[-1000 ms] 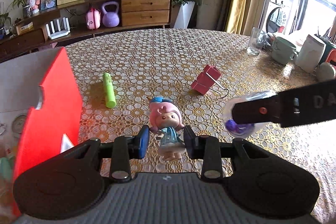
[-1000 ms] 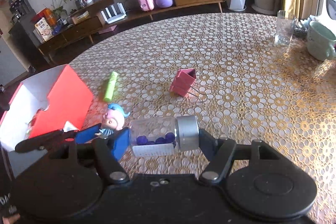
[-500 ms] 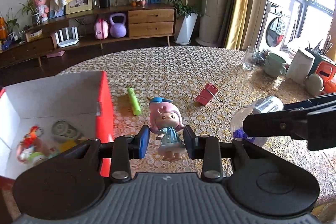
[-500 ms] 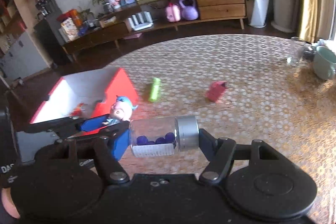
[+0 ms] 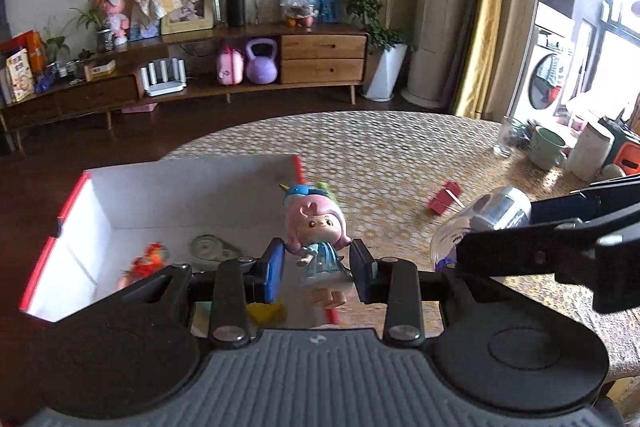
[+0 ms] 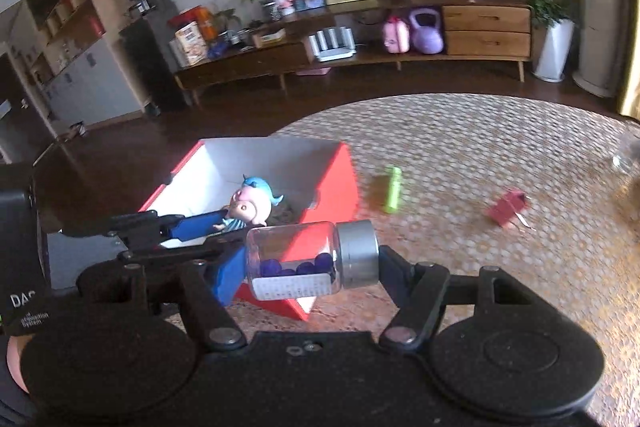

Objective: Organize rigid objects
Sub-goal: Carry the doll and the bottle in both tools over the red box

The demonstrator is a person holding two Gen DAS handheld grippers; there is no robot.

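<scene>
My left gripper (image 5: 317, 269) is shut on a pink-haired doll figure (image 5: 318, 239) and holds it in the air over the right edge of the open red box (image 5: 72, 203). In the right wrist view the doll (image 6: 252, 209) hangs above the box (image 6: 336, 183). My right gripper (image 6: 310, 263) is shut on a clear bottle (image 6: 308, 261) with a silver cap and purple beads inside, held sideways just right of the box. The bottle also shows in the left wrist view (image 5: 486, 217). A green marker (image 6: 392, 189) and a red binder clip (image 6: 508, 207) lie on the table.
The box holds several small items, among them a grey tape roll (image 5: 210, 247) and a red toy (image 5: 144, 261). A glass (image 5: 506, 139), a green mug (image 5: 548, 147) and white jars (image 5: 588, 151) stand at the table's far right edge. The lace-patterned tablecloth (image 6: 480, 155) covers the round table.
Both grippers have risen and swung left with their objects. The doll moved from above the tabletop to above the box's right edge; the bottle followed beside it.
</scene>
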